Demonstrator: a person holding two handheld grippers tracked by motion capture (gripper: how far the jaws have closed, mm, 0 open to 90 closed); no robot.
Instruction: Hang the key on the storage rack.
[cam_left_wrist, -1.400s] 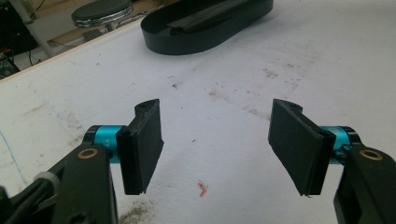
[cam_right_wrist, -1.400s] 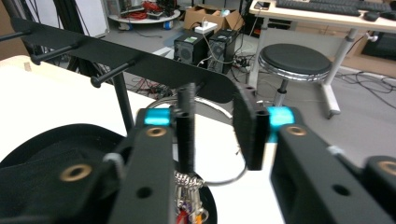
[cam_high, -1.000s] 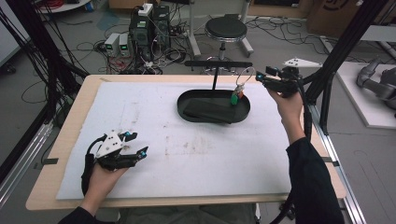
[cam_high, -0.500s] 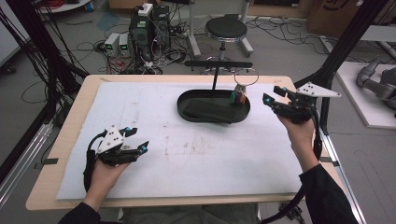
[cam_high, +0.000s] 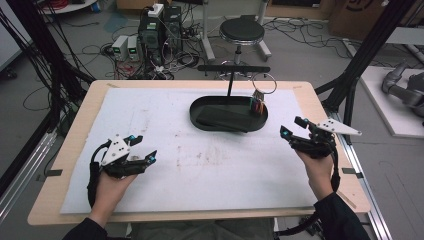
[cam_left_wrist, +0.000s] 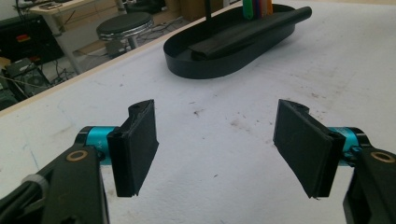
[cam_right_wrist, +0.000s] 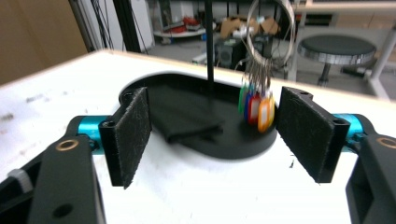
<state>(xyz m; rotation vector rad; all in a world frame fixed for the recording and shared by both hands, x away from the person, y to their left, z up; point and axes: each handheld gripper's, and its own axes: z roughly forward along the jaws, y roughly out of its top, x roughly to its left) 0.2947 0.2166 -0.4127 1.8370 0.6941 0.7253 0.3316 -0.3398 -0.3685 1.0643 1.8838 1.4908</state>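
Now the key ring (cam_high: 263, 83) hangs from the stand over the far right end of the black tray (cam_high: 200, 117) — coloured tags (cam_right_wrist: 256, 108) dangling into it. Both grippers are empty, fingers spread wide: the right gripper (cam_high: 292, 128) sits near the tray, the left gripper (cam_high: 143, 148) well apart on the table (cam_high: 210, 165).

Looks like a robotics lab or workshop. Around the surface (cam_high: 320, 107): black frame struts (cam_high: 372, 47) at its corners, cable tangles (cam_high: 80, 55) and stacked electronics boxes (cam_high: 157, 30) on the grey floor behind it, a round black stool (cam_high: 242, 31) beyond its far edge, cardboard boxes (cam_high: 357, 12) farther back.
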